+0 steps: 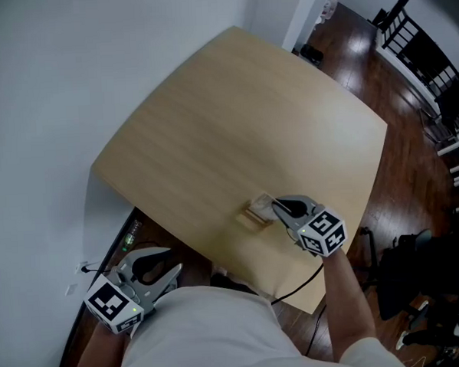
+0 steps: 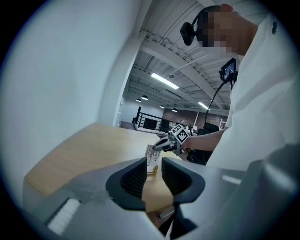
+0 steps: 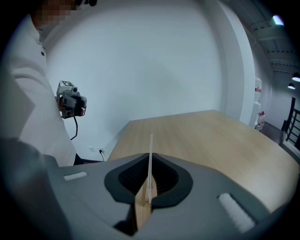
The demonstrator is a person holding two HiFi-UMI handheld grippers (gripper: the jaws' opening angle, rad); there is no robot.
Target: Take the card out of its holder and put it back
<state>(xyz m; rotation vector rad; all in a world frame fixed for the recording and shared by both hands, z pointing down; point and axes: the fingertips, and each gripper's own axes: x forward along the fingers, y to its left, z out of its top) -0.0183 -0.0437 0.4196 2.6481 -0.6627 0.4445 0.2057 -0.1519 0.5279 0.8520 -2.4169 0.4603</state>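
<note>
A small wooden card holder [image 1: 253, 217] sits near the front edge of the light wooden table [image 1: 234, 125]. A white printed card [image 2: 150, 154] stands upright in it. My right gripper [image 1: 276, 207] reaches in from the right and is shut on the card. In the right gripper view the card [image 3: 151, 150] runs edge-on between the closed pads, with the holder [image 3: 142, 213] just below it. My left gripper [image 1: 159, 268] hangs off the table's front-left corner beside the person's body. Its jaws [image 2: 153, 176] stand slightly apart, open, with nothing between them.
A white wall borders the table's left and far sides. Dark wood floor lies to the right, with black chairs [image 1: 426, 50] and dark equipment [image 1: 418, 272]. A black cable [image 1: 296, 287] runs from the right gripper. Wall sockets [image 1: 82, 269] sit low on the left.
</note>
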